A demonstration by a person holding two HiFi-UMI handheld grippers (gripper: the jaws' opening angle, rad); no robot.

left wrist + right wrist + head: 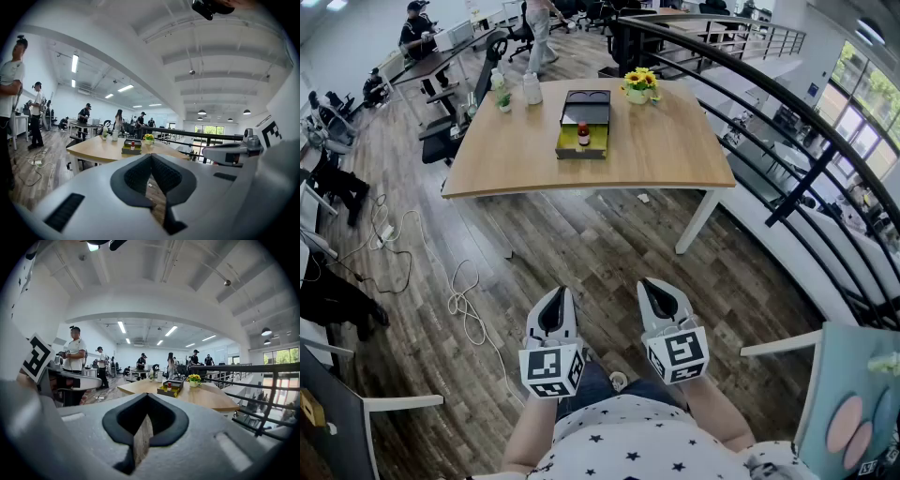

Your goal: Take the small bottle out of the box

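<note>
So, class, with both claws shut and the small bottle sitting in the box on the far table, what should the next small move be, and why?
Probably step toward the table, claws raised. The small bottle stands in the open box well beyond reach, wooden floor lies between, and the left claw and right claw are both shut and empty.

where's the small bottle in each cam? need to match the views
Head view: small bottle at upper centre, standing in the open box.
Left gripper view: small bottle left of centre, far off, small.
Right gripper view: small bottle just right of centre, far off, small.
Shared landmark: yellow flowers, just right of the box in all three views.
</note>
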